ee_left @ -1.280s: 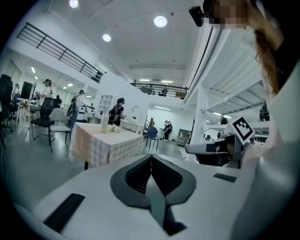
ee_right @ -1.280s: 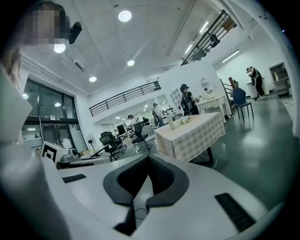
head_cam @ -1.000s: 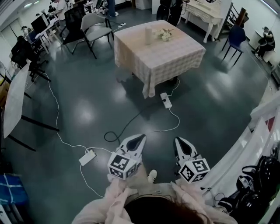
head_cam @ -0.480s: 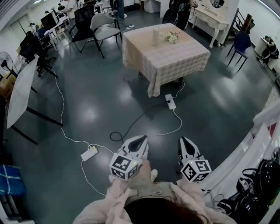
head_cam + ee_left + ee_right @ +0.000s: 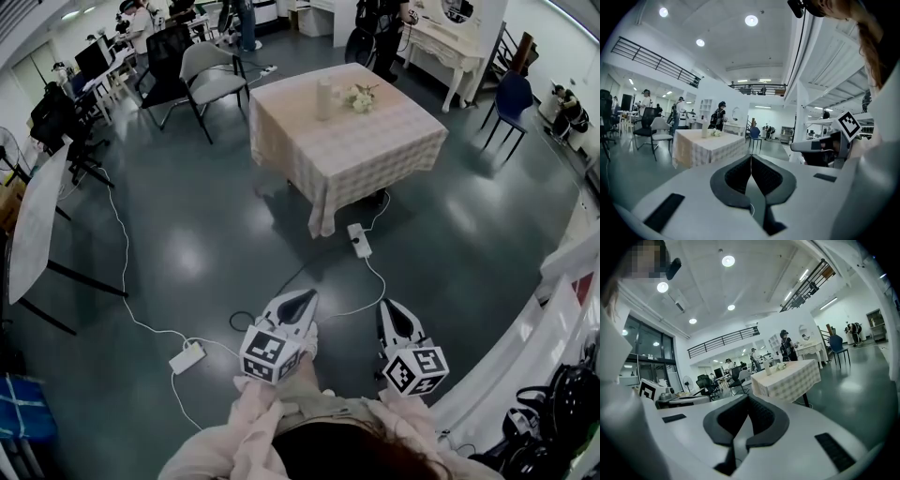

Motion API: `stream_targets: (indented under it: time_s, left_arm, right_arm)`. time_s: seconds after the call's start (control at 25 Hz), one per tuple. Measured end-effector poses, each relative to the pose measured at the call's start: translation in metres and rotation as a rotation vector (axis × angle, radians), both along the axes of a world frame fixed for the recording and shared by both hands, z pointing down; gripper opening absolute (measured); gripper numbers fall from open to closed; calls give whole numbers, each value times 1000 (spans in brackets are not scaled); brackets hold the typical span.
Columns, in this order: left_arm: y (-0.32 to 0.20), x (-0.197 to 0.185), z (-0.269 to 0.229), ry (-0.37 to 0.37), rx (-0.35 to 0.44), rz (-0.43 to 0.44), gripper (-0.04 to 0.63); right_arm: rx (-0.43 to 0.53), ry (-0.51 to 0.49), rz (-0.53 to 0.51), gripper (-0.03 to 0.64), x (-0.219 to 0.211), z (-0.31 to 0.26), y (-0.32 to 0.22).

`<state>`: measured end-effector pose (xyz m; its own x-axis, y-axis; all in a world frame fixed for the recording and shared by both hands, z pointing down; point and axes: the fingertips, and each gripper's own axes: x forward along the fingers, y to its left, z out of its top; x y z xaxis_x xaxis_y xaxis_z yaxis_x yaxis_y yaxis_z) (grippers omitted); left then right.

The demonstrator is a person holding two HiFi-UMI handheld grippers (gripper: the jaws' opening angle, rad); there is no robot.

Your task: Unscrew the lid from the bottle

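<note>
A pale, upright bottle (image 5: 323,98) stands on a square table (image 5: 375,141) with a checked cloth, far across the floor, next to a small bunch of white flowers (image 5: 356,97). The bottle (image 5: 704,132) is tiny in the left gripper view and also in the right gripper view (image 5: 767,367). My left gripper (image 5: 302,298) and right gripper (image 5: 387,307) are held side by side close to my body, well short of the table. Both point roughly towards it. Each gripper's jaws are pressed together, with nothing between them (image 5: 751,164) (image 5: 747,411).
Two white power strips (image 5: 358,240) (image 5: 187,357) and their cables lie on the dark floor between me and the table. Office chairs (image 5: 211,75) stand behind the table to the left, and a blue chair (image 5: 511,98) to the right. A white board (image 5: 33,220) leans at the left. Black bags (image 5: 562,394) sit low at the right.
The power strip and floor cables have slid down the head view towards me, and the table sits a little lower. Both grippers keep their place in front of my body, still shut.
</note>
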<state>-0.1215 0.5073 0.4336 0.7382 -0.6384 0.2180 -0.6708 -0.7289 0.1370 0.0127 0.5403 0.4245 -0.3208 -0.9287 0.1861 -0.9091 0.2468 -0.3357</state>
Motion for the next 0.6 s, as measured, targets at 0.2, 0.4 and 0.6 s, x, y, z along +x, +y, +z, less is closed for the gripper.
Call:
stream_targets:
  time_s: [0.2,0.4,0.6]
  left_arm:
    - [-78,-1,-18,11,8,19,28]
    - [-161,-7,-25,14,20,35,28]
    - [-229,-13,-24,23,28,49,28]
  right_arm:
    - [14,5,38,12,9,-19,-75]
    - [21,11,67,12,10,-22,-160]
    - [31,-2,66,12,1,-22,-228]
